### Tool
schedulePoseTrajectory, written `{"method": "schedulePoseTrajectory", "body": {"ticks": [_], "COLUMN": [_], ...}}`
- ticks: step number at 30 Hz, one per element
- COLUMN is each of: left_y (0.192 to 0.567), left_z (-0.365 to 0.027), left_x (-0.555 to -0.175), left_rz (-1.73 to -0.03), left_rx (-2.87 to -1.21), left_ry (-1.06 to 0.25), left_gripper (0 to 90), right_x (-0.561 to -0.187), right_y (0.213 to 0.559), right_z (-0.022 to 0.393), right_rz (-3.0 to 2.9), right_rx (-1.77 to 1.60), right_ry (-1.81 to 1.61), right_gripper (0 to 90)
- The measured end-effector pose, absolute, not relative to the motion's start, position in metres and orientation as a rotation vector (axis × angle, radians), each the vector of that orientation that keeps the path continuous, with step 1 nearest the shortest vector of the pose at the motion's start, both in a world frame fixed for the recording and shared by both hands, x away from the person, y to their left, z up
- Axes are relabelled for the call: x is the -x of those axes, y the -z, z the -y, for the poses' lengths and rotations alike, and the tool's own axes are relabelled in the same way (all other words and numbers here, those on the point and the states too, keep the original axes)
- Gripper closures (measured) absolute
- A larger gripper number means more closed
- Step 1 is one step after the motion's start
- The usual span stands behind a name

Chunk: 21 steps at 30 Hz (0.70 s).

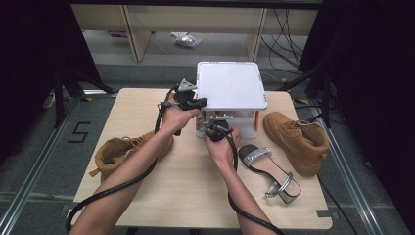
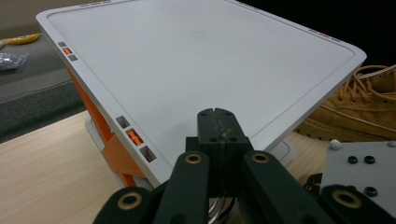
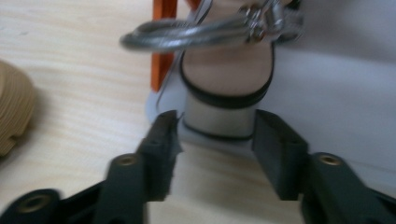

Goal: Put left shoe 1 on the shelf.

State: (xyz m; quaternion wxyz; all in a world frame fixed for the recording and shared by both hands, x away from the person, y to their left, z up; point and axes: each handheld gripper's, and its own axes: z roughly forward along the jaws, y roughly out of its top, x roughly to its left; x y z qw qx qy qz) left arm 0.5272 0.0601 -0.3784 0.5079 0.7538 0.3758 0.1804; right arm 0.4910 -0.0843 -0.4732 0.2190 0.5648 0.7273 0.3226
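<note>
A white shoe rack (image 1: 230, 85) with orange posts stands at the table's far middle. My left gripper (image 1: 198, 103) is shut with nothing in it, and its tips (image 2: 218, 116) hover over the near corner of the rack's top shelf (image 2: 201, 60). My right gripper (image 1: 215, 128) is at the rack's front, low down. A silver sandal sits on the lower shelf (image 3: 336, 93). Its block heel (image 3: 219, 119) stands just ahead of my right gripper (image 3: 215, 133), whose jaws are open on either side of it without pressing. The buckled strap (image 3: 196, 35) arches above.
A second silver sandal (image 1: 269, 169) lies on the table at the right front. One tan boot (image 1: 129, 149) lies left of my arms, another tan boot (image 1: 298, 139) right of the rack. An orange post (image 3: 163, 42) stands left of the heel.
</note>
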Motion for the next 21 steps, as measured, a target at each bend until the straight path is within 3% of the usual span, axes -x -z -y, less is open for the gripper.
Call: {"method": "schedulePoseTrajectory", "body": {"ticks": [8,21], "left_y": [0.379,0.379], "left_z": [-0.06,-0.06], "left_x": [-0.527,-0.528], "left_rz": [-0.905,-0.904], "left_rx": [-1.816,-1.814], "left_ry": [-0.432,-0.429], "left_gripper": [89.9,89.9], "right_x": [-0.501,-0.512], "right_y": [0.479,0.487], "right_z": [0.081,0.07], "right_rz": [-1.968,-1.904], "right_rx": [-1.499,-1.531], "right_ry": [-0.883,-0.876], "right_gripper": [35.9,39.4]}}
